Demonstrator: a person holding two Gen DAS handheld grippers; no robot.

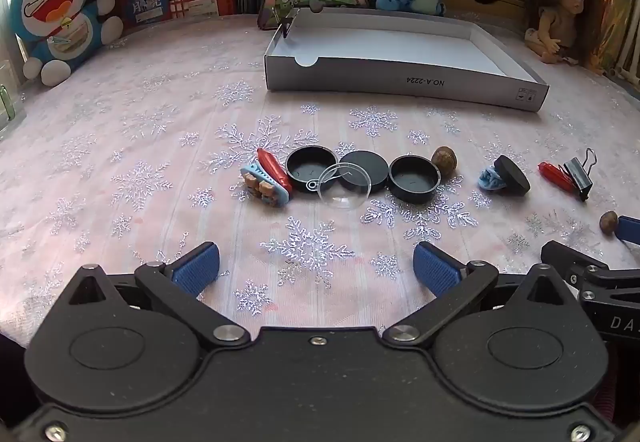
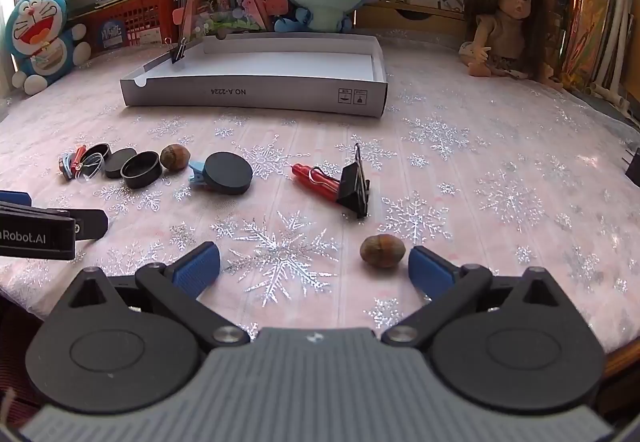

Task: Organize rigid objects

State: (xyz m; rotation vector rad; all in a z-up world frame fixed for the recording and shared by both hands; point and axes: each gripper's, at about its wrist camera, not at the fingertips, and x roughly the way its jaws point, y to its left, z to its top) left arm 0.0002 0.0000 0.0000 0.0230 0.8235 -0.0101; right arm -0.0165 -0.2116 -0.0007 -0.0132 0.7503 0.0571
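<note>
Both claws are hanging wide apart w/ nothing between the pads: left gripper (image 1: 316, 266) is hovering over bare cloth short of the clutter, right gripper (image 2: 314, 266) is sitting low w/ a walnut (image 2: 382, 251) just inside its right pad, not touching.

Stuff to sort is lying in a loose row on the snowflake tablecloth (image 1: 120, 170), w/ the white box (image 1: 400, 82) waiting behind, nearly empty.

Handling, as a judgement:
- Walnut: light, hard, round, so it's likely rolling out unless pinched across its middle. A 2nd one (image 1: 444, 160) is sitting by the black caps.
- Black caps (image 1: 414, 178): stiff, light plastic; pinching across the rim is looking safest. One disc (image 2: 228, 173) is leaning on a blue clip, so it may be tipping when touched.
- Clear dome (image 1: 346, 184): thin, slick, prob. the most fragile; going gently at the edge.
- Binder clip (image 2: 354, 188): metal, firm, is lying against a red pen-like item (image 2: 316, 180), possibly clamped on it; can't tell from here. Grabbing the black body.
- Red and blue clips (image 1: 266, 178) at the left end: small, lumpy.
</note>
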